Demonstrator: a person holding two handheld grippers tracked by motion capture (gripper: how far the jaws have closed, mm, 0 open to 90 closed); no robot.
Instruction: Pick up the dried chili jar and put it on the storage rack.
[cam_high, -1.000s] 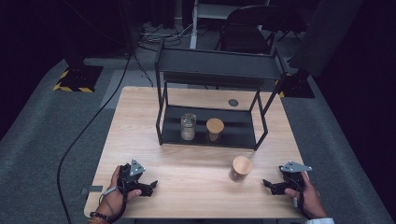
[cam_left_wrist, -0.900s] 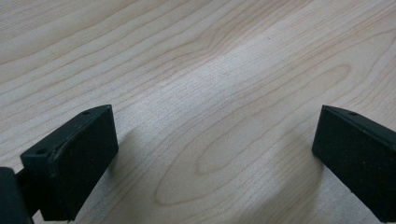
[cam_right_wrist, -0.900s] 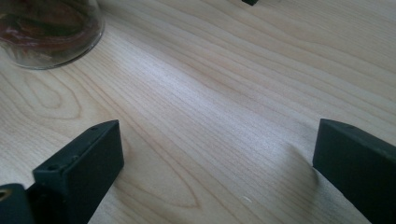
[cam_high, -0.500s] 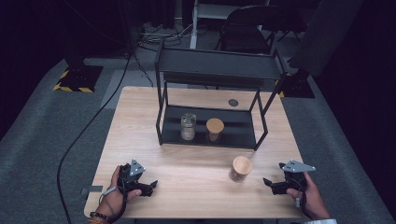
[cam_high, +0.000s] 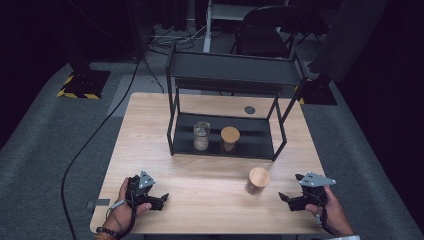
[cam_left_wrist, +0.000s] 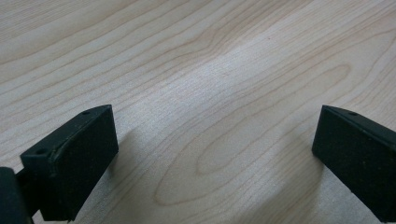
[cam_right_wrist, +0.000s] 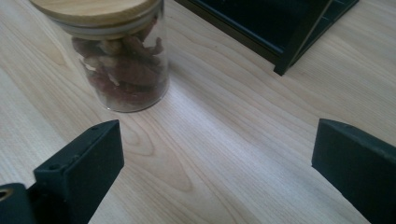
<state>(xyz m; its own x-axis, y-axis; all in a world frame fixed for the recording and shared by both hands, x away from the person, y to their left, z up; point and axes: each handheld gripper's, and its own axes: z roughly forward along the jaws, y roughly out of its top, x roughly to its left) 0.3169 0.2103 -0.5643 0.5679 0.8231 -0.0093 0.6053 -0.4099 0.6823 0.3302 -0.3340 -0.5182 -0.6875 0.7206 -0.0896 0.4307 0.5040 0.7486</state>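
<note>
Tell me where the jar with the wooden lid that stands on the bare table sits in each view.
High view: jar right of centre, in front of the black rack, left of the right gripper.
Left gripper view: bare table wood between open jaws.
Right gripper view: jar top left, beyond the jaws.
Shared landmark: the rack's corner.

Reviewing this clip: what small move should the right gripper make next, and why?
Probably ease the right gripper toward the wooden-lidded jar until its open jaws straddle the glass. The jar stands upright on the table, apart from the jaws, in front of the black shelf, and nothing lies between.
</note>
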